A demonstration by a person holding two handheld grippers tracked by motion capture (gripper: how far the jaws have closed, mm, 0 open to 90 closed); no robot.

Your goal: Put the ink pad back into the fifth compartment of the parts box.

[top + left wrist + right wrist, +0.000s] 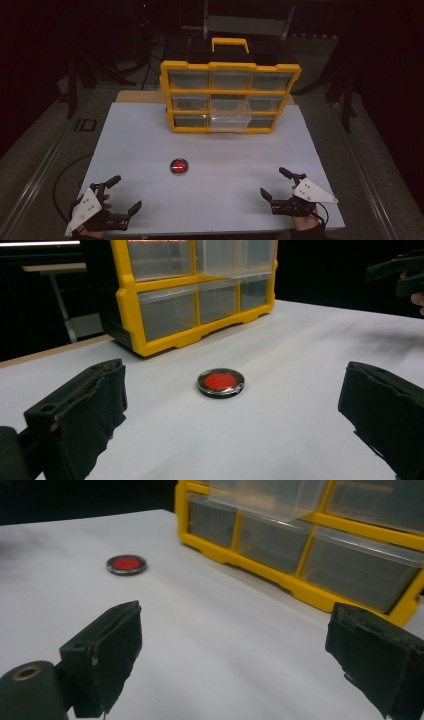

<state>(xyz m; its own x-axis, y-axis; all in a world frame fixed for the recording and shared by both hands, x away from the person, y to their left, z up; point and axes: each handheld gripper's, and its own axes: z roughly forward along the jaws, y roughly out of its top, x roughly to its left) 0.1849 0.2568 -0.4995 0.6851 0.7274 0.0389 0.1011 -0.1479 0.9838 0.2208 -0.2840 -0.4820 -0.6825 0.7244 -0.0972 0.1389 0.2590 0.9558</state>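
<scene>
On the white table point(210, 150) a red disc point(179, 166) lies at centre, yellow drawer cabinet point(230, 95) at 12 o'clock, left gripper point(125, 195) and right gripper point(272, 182) both wide and empty.

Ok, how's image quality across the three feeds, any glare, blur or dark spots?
High view: dim, surroundings black, white table evenly lit. Left gripper view: red disc sharp, slight rim glare. Right gripper view: drawer cabinet soft, near jaws blurred.
</scene>
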